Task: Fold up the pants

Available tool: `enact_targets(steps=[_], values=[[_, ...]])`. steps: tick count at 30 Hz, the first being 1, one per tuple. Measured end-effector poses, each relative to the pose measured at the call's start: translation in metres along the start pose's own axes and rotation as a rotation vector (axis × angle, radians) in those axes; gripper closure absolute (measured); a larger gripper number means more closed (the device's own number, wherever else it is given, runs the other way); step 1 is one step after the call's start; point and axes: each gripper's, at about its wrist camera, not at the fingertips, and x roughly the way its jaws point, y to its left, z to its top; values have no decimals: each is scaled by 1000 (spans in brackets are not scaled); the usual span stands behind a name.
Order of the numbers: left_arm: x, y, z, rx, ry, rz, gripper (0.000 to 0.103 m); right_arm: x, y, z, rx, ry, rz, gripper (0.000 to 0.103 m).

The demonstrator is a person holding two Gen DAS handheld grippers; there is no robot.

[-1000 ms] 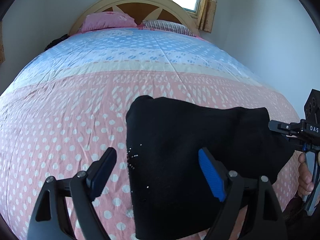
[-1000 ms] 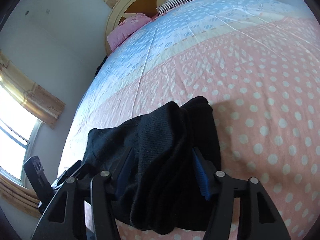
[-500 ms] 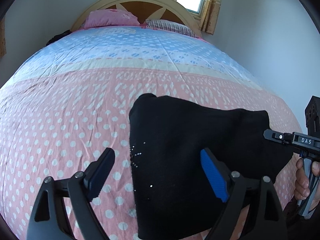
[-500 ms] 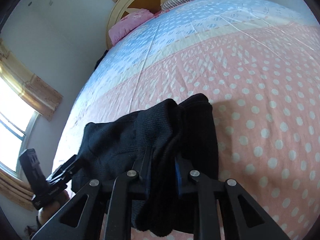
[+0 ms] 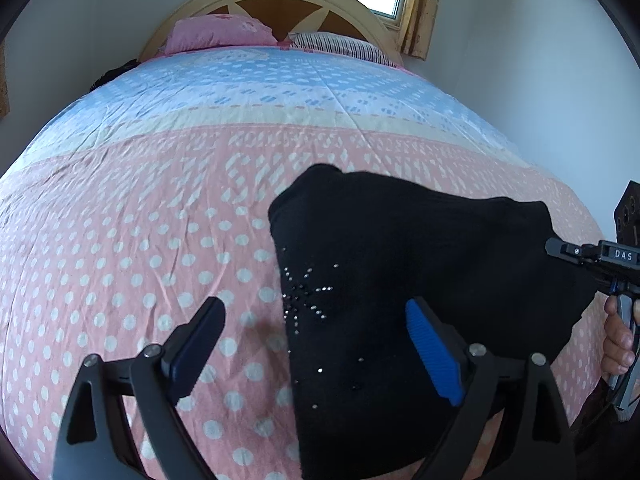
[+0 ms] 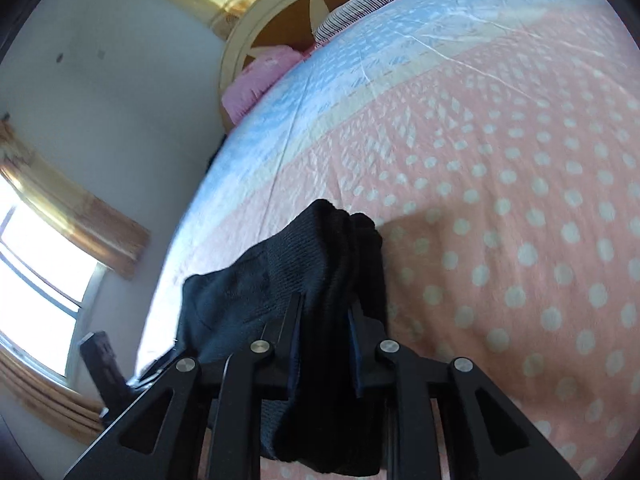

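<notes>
The black pants (image 5: 400, 280) lie folded in a thick bundle on the pink dotted part of the bed cover, with small shiny studs near their left edge. My left gripper (image 5: 316, 344) is open, its jaws straddling the left edge of the pants, holding nothing. My right gripper (image 6: 324, 320) is shut on the bunched end of the pants (image 6: 304, 264) and lifts that fold a little off the cover. The right gripper also shows at the right edge of the left wrist view (image 5: 560, 250), with a hand on it.
The bed cover (image 5: 160, 220) is pink with white dots near me and blue farther off. A pink pillow (image 5: 220, 34) and a striped pillow (image 5: 336, 46) lie by the headboard. A white wall (image 5: 540, 80) stands close on the right. Curtained windows (image 6: 44, 280) are nearby.
My right gripper has closed from open onto the bunched end of the pants and raised it. My left gripper has stayed open and drifted slightly back.
</notes>
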Motion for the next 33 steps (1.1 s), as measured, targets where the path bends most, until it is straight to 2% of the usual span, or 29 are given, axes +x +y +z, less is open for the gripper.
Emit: enact_targets(steps=[4, 5, 6, 8, 9, 13, 16, 17, 20, 26, 33], values=[[-2, 6, 2, -19, -5, -23, 8, -7, 8, -1, -30, -6, -22, 75], [-4, 7, 4, -14, -14, -19, 8, -9, 11, -1, -37, -9, -27, 69], [-7, 8, 6, -12, -28, -12, 8, -12, 13, -1, -44, -12, -24, 56], [-10, 13, 9, -23, -47, -11, 8, -18, 15, -3, -51, -17, -32, 37], [-10, 14, 10, -26, -46, -16, 8, -20, 16, -6, -57, -16, -36, 37], [-2, 14, 11, -22, -28, -42, 8, -14, 12, -17, -74, 43, -45, 37], [8, 16, 9, -47, -1, -79, 8, -12, 9, -20, -80, 41, -59, 51], [10, 16, 8, -50, 5, -89, 8, -11, 5, -19, -61, 46, -39, 55], [12, 13, 9, -37, 15, -92, 8, -6, -3, -19, -35, 42, -5, 59], [17, 1, 11, 19, 27, -68, 8, -6, 0, -26, -51, 22, -6, 66], [16, -2, 11, 44, 24, -113, 27, -5, 5, -30, -64, 8, -14, 70]])
